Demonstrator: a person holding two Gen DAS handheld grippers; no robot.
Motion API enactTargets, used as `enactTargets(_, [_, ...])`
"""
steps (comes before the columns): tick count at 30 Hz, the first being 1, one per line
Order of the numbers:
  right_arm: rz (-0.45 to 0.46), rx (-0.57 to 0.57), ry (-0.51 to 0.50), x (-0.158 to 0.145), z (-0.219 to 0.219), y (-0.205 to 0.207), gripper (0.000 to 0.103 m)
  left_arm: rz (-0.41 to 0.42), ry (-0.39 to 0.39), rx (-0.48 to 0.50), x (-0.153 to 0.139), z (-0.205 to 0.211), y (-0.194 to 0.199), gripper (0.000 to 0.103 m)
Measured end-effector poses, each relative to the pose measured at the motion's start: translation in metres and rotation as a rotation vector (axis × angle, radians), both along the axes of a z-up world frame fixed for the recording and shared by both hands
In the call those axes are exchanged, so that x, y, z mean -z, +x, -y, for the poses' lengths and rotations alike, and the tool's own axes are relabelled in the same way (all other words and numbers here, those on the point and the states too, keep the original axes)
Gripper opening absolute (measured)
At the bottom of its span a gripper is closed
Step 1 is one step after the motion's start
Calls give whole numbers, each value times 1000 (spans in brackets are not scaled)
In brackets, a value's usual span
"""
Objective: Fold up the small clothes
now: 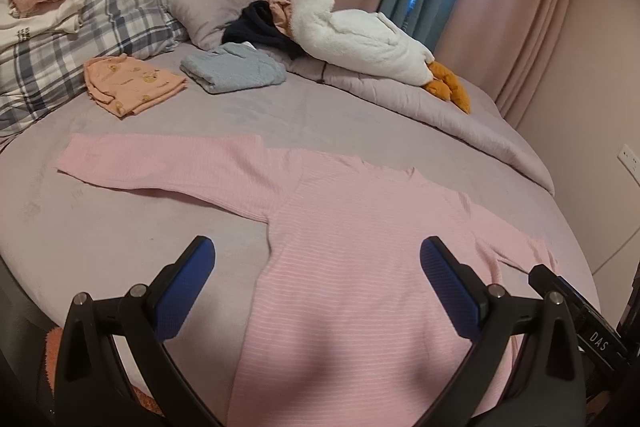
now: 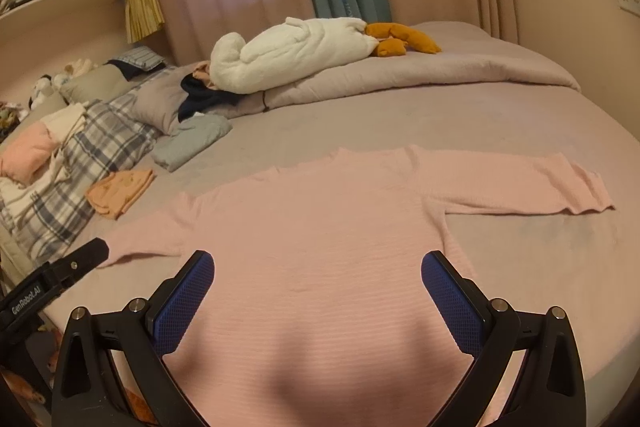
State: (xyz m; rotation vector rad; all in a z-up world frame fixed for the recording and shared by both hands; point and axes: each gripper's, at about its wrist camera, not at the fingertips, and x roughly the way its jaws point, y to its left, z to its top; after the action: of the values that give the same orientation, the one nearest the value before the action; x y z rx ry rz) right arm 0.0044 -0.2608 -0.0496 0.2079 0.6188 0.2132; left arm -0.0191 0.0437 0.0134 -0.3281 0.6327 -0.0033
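pink ribbed long-sleeved top (image 1: 360,267) lay flat on bed | left gripper (image 1: 318,259), right gripper (image 2: 318,271) fingers wide, empty above its body | best: pinch sleeve cuffs, fold inward evenly

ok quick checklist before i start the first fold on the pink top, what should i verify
1. Pink top spread flat on the bed: ok.
2. Both sleeves laid out sideways, left sleeve and right sleeve: ok.
3. Left gripper open, nothing between its fingers: ok.
4. Right gripper open and empty: ok.
5. Folded peach garment and folded grey-blue garment lie apart from the top: ok.
6. Bottom hem lies straight: cannot tell, out of view.
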Motion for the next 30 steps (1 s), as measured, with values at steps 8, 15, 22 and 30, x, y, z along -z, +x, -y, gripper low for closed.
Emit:
enactTargets(8, [-9, -10, 13, -2, -5, 6, 103, 11, -56, 2, -7, -13, -7, 103])
enactTargets(15, [-5, -5, 8, -8, -9, 7, 103, 30, -78, 24, -15, -14, -11, 102])
enactTargets(22, [28, -40, -18, -26, -15, 13, 103, 58, -103, 24, -26, -15, -14, 102])
enactTargets(30, [51, -131, -20, -48, -21, 30, 103, 63, -105, 23, -35, -11, -12, 102])
